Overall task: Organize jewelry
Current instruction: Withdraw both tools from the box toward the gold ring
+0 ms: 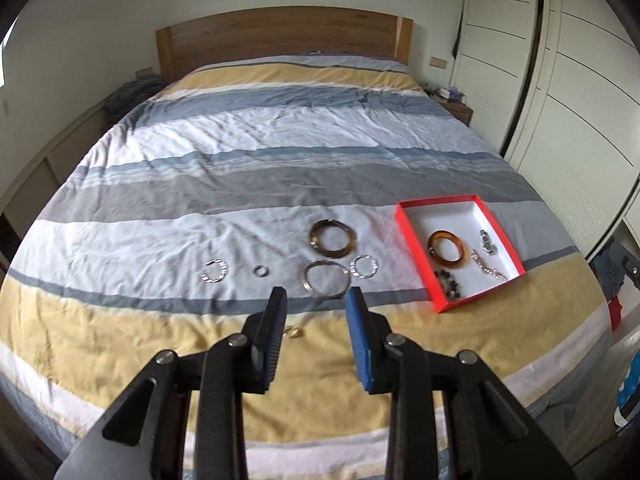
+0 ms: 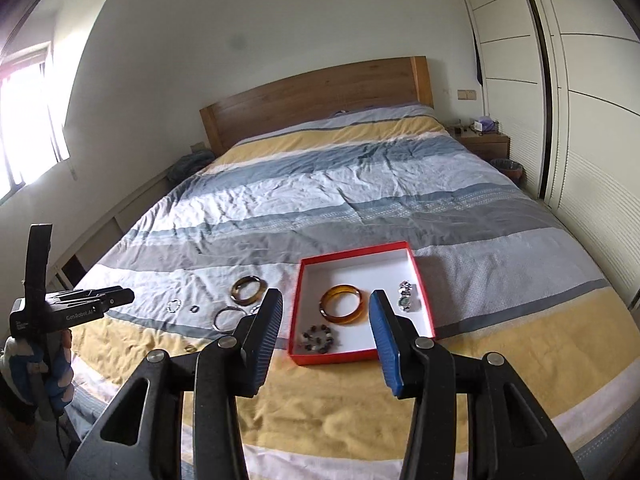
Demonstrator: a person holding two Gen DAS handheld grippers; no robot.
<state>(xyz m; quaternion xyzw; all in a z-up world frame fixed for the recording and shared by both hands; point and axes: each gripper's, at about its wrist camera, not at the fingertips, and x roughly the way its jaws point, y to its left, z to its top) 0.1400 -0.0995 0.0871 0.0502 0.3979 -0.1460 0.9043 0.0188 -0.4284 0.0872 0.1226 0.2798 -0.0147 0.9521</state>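
The bed (image 1: pixel 256 152), under a striped duvet, carries everything. Near its foot lies the red box (image 2: pixel 425 300), an open shallow tray with white lining, holding an amber bangle (image 2: pixel 343 305), a dark bead bracelet (image 2: pixel 319 339), a watch (image 1: pixel 488 242) and a pale chain bracelet (image 1: pixel 489 269). Loose pieces lie on the duvet to the box's left: a brown bangle (image 1: pixel 332 239), a thin metal bangle (image 1: pixel 327 279), two small sparkly bracelets (image 1: pixel 364 267) (image 1: pixel 214 272), a small ring (image 1: pixel 261 270) and a gold ring (image 1: pixel 293 332) nearest the foot. The left gripper (image 1: pixel 316 300) hovers above the metal bangle, jaws spread and holding nothing; the right gripper (image 2: pixel 326 310) hovers before the box, jaws likewise spread and empty. Judgement: the bangles are rigid, light and slick, best pinched across the band at one side of the hoop; the soft duvet will yield, so the lower jaw may catch fabric. The rings are tiny and likely to slip or sink into folds.
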